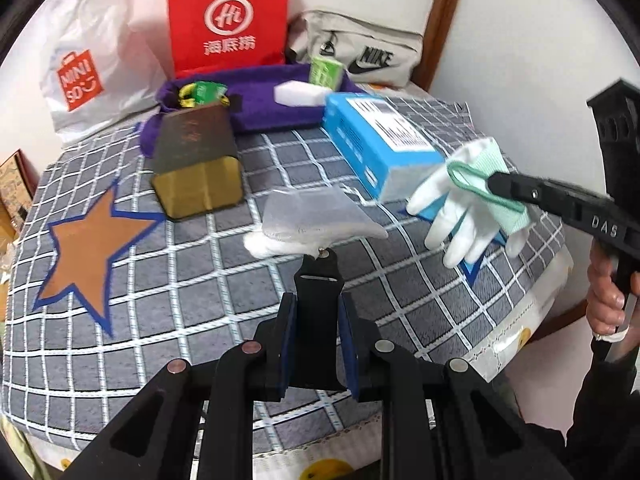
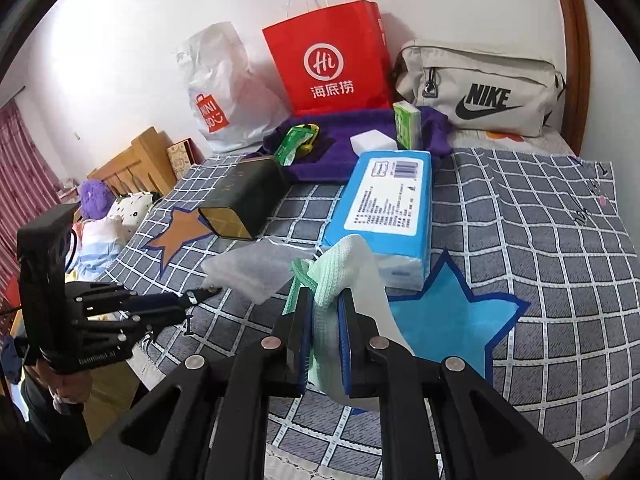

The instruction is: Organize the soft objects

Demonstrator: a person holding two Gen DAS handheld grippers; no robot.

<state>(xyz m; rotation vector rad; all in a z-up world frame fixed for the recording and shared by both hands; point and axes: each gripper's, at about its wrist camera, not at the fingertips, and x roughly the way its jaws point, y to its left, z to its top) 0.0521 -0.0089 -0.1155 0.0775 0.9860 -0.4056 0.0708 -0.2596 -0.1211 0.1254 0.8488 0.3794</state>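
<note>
My right gripper [image 2: 325, 312] is shut on the green cuff of a white glove [image 2: 352, 276] and holds it above the checked cloth; the left wrist view shows that gripper [image 1: 496, 184] with the glove [image 1: 460, 216] hanging, fingers down, in front of the blue tissue pack [image 1: 380, 140]. My left gripper [image 1: 318, 258] is shut on the edge of a clear plastic bag [image 1: 316, 216] with white material inside; it also shows in the right wrist view [image 2: 248, 272], with the left gripper [image 2: 204, 294] at its left edge.
A dark box with a gold end [image 1: 196, 160] lies on the checked cloth [image 1: 180, 288]. A purple towel [image 1: 260, 108] carries a white sponge [image 1: 300, 94] and green packets [image 1: 324, 72]. A red paper bag [image 2: 328, 64], a Miniso bag [image 2: 220, 92] and a Nike bag [image 2: 480, 92] stand at the wall.
</note>
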